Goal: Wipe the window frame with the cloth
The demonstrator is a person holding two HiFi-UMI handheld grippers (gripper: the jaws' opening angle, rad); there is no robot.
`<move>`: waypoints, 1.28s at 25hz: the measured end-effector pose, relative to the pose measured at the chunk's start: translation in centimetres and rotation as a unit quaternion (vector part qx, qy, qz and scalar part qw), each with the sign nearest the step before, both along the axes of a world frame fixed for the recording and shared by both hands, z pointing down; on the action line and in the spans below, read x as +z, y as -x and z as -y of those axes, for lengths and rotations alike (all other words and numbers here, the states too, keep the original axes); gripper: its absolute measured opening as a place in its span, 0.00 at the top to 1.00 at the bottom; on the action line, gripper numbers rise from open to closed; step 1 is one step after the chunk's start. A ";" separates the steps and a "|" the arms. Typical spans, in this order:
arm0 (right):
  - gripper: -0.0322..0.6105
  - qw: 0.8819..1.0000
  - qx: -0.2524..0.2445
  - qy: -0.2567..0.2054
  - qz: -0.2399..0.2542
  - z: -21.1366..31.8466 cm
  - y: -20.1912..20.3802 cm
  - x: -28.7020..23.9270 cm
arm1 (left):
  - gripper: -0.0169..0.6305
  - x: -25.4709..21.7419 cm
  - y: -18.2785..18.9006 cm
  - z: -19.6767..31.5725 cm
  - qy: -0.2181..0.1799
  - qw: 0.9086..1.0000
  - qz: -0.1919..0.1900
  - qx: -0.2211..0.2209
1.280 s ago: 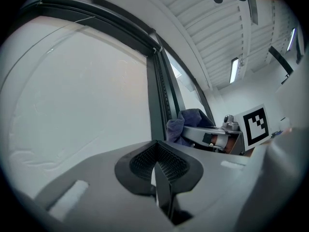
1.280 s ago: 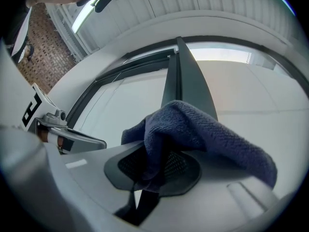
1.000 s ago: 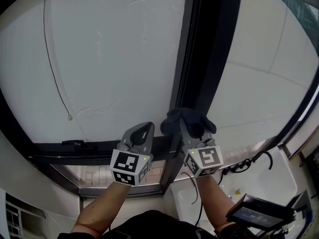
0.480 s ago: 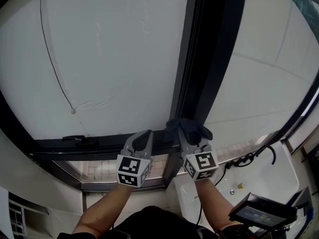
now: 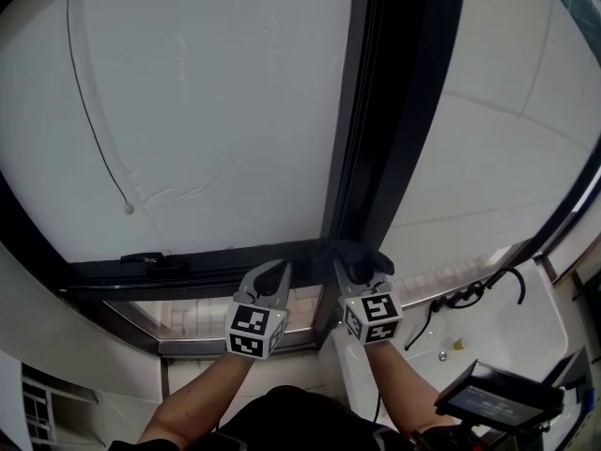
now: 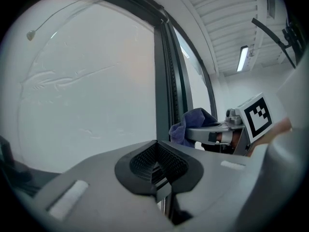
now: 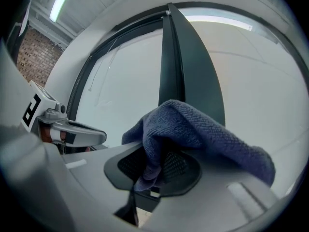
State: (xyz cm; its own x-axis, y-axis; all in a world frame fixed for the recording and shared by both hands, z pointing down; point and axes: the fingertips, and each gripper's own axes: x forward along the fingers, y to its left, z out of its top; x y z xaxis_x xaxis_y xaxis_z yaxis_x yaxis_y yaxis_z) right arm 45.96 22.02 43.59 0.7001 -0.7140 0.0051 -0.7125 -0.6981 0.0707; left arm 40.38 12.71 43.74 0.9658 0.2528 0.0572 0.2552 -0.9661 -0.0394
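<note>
A dark blue cloth (image 5: 358, 254) is pinched in my right gripper (image 5: 354, 269), which is shut on it. The cloth rests against the foot of the dark vertical window frame post (image 5: 394, 111), where the post meets the bottom rail (image 5: 188, 269). In the right gripper view the cloth (image 7: 193, 129) drapes over the jaws of the right gripper (image 7: 154, 173), with the post (image 7: 186, 66) behind it. My left gripper (image 5: 278, 272) is shut with nothing in it, just left of the post at the bottom rail. Its own view shows the left gripper (image 6: 157, 170) shut, with the cloth (image 6: 193, 122) off to the right.
A thin blind cord with a bead (image 5: 129, 209) hangs over the left pane. A black latch (image 5: 146, 258) sits on the bottom rail. At the lower right are a white ledge (image 5: 507, 336), black cables (image 5: 470, 299) and a dark device (image 5: 493, 397).
Both grippers have moved down the window. The cloth has slid down the vertical post to where it joins the bottom rail.
</note>
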 end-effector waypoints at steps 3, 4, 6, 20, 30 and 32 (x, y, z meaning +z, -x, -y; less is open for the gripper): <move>0.84 1.000 0.009 0.019 0.023 0.3 -0.1 2.5 | 0.98 1.0 0.1 0.2 0.001 1.000 0.013 -0.003; 0.84 0.999 0.011 0.025 0.031 0.4 -0.1 3.3 | 0.98 1.4 0.1 0.3 0.003 1.000 0.017 -0.005; 0.84 0.998 0.012 0.033 0.049 0.5 -0.1 4.9 | 0.98 2.0 0.2 0.4 0.003 1.000 0.024 -0.007; 0.84 0.995 0.017 0.045 0.092 1.0 -0.2 8.3 | 0.98 5.5 0.8 -0.4 0.014 0.998 0.056 -0.015; 0.84 0.988 -0.013 0.023 0.150 1.1 2.1 8.6 | 0.98 5.9 1.8 0.3 0.024 0.998 0.050 -0.030; 0.84 0.988 -0.025 0.032 0.148 1.0 3.0 8.8 | 0.98 5.6 2.1 1.3 0.023 0.997 0.051 -0.044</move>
State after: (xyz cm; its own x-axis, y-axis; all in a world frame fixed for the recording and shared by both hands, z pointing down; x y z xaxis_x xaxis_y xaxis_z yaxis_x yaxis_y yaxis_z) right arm 43.00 21.00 52.35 0.6252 -0.7391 0.2508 -0.7418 -0.6626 -0.1034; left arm 38.26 11.36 49.34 0.9743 0.1718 0.1458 0.1698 -0.9851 0.0266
